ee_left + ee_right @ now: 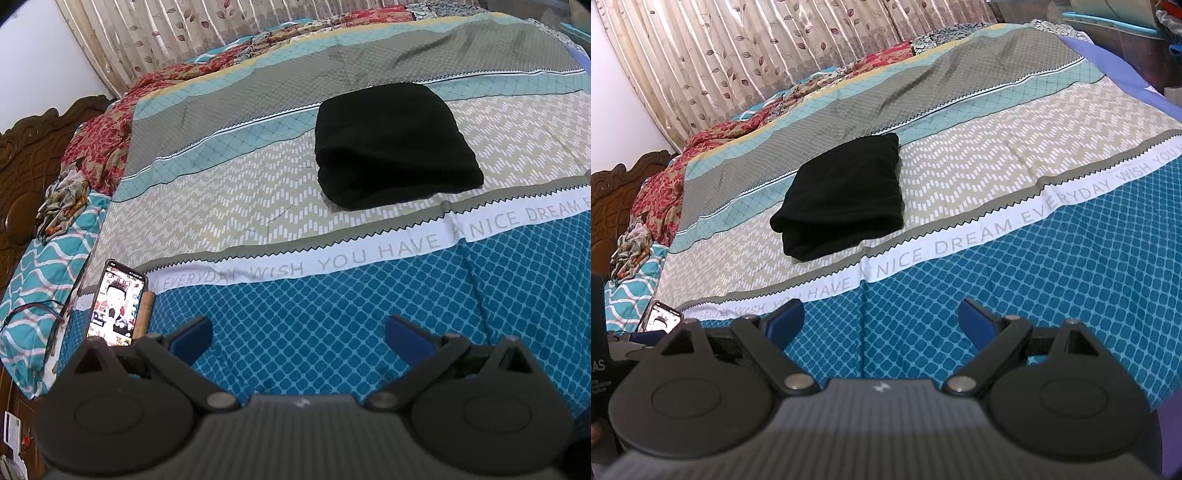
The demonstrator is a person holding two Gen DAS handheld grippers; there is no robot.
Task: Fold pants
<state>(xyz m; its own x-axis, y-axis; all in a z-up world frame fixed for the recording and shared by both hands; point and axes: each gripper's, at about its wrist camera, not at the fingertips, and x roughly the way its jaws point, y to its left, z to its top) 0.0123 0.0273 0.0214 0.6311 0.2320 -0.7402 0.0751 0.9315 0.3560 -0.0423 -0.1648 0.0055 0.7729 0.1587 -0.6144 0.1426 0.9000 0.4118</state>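
The black pants (395, 147) lie folded into a compact rectangle in the middle of the bed, on the beige zigzag band of the sheet; they also show in the right wrist view (846, 195). My left gripper (299, 336) is open and empty, held over the blue patterned band near the bed's front edge, well short of the pants. My right gripper (881, 319) is open and empty too, over the same blue band, with the pants ahead and to its left.
A lit phone (116, 306) lies at the bed's left front edge, also seen in the right wrist view (663, 320). A rumpled red floral blanket (107, 129) and crumpled cloth (62, 199) sit by the carved wooden headboard (22, 162). Curtains (757, 55) hang behind.
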